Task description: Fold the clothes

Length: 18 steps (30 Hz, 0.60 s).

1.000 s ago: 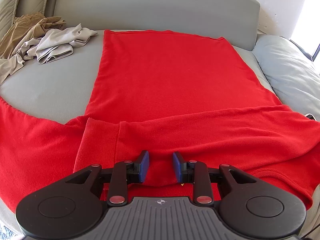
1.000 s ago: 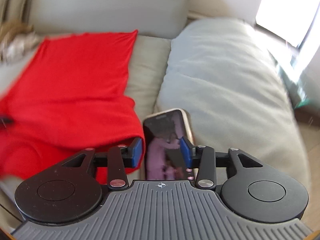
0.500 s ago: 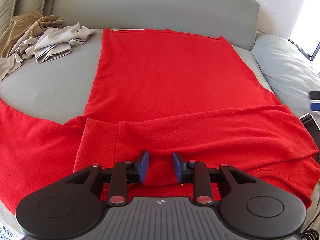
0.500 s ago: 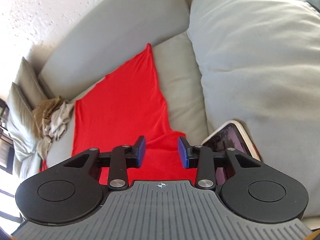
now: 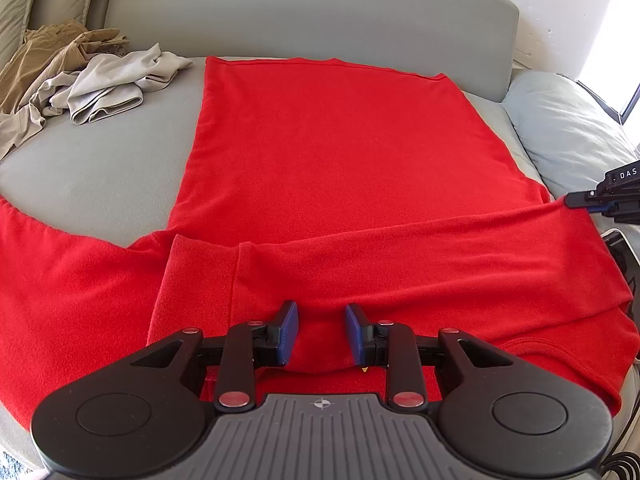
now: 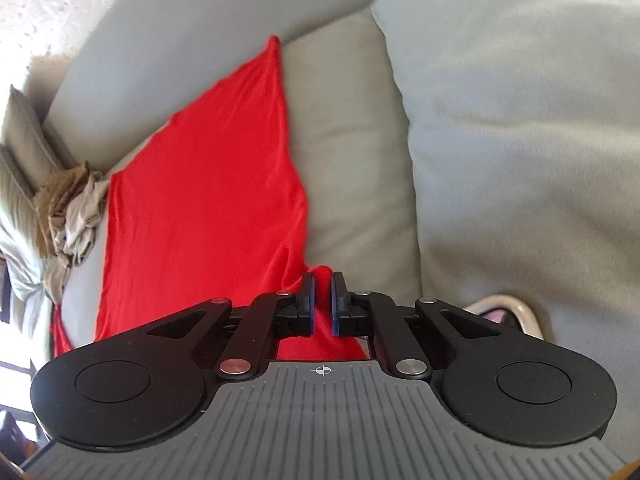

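Closing right now, the jaws of the right gripper are seen with a ridge of the red long-sleeved top pinched up between the blue pads, at the garment's right edge. Beside it a phone is glimpsed, probably lying against the grey cushion. The left gripper is held partly open over the near hem, a hump of red cloth between its pads; a true grip cannot be confirmed. Farther off, the top is spread flat on the grey sofa seat, one sleeve folded across. Beyond, beige crumpled clothes are heaped near the backrest.
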{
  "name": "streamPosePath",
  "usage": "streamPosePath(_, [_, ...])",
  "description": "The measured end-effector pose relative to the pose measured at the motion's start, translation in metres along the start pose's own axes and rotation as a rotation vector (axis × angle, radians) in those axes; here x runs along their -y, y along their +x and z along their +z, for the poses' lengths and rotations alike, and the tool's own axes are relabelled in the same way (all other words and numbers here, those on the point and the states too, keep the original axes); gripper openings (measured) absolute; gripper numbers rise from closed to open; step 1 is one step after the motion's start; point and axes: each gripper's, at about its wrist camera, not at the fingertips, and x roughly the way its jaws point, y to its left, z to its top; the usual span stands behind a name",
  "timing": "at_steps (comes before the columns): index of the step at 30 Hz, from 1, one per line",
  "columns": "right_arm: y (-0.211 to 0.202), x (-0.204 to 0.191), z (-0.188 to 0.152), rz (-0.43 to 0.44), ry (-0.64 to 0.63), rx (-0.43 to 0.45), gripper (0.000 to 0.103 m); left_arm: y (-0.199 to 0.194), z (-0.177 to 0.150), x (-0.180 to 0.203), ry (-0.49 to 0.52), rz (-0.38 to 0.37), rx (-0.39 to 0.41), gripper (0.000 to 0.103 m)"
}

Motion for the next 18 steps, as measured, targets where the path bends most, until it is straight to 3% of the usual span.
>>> streamPosePath(2, [-0.002, -0.016, -0.003, -0.093, -0.129, 0.067, 0.007, 0.0, 0.0, 0.0, 0.0, 0.001, 0.0, 0.028])
streamPosePath(4, [-0.001, -0.03, -0.008, -0.254, -0.23, 0.128, 0.009, -0.001, -0.001, 0.0, -0.001, 0.001, 0.001, 0.028])
streamPosePath(5, [-0.003, -0.032, -0.009, -0.281, -0.238, 0.146, 0.012, -0.001, -0.001, 0.0, 0.0, 0.001, 0.001, 0.028])
streamPosePath(7, [-0.011, -0.029, -0.01, -0.247, -0.188, 0.162, 0.012, -0.001, -0.001, 0.0, 0.001, 0.001, 0.003, 0.028])
streamPosePath(9, [-0.02, -0.029, -0.015, -0.154, -0.161, 0.162, 0.012, -0.001, -0.002, 0.0, 0.002, 0.002, 0.005, 0.028])
streamPosePath(13, [-0.01, -0.05, -0.043, -0.08, -0.286, 0.097, 0.012, -0.002, -0.002, 0.001, 0.006, 0.005, 0.007, 0.028])
streamPosePath(15, [0.002, -0.058, -0.061, -0.175, -0.383, 0.066, 0.016, -0.002, -0.002, 0.002, 0.014, 0.007, 0.008, 0.028])
streamPosePath(17, [0.002, -0.059, -0.073, -0.285, -0.422, 0.099, 0.028, -0.002, -0.002, 0.001, 0.015, 0.004, 0.009, 0.028])
streamPosePath(18, [-0.002, -0.06, -0.076, -0.388, -0.41, 0.116, 0.028, -0.002, -0.002, 0.001, 0.018, 0.002, 0.01, 0.028])
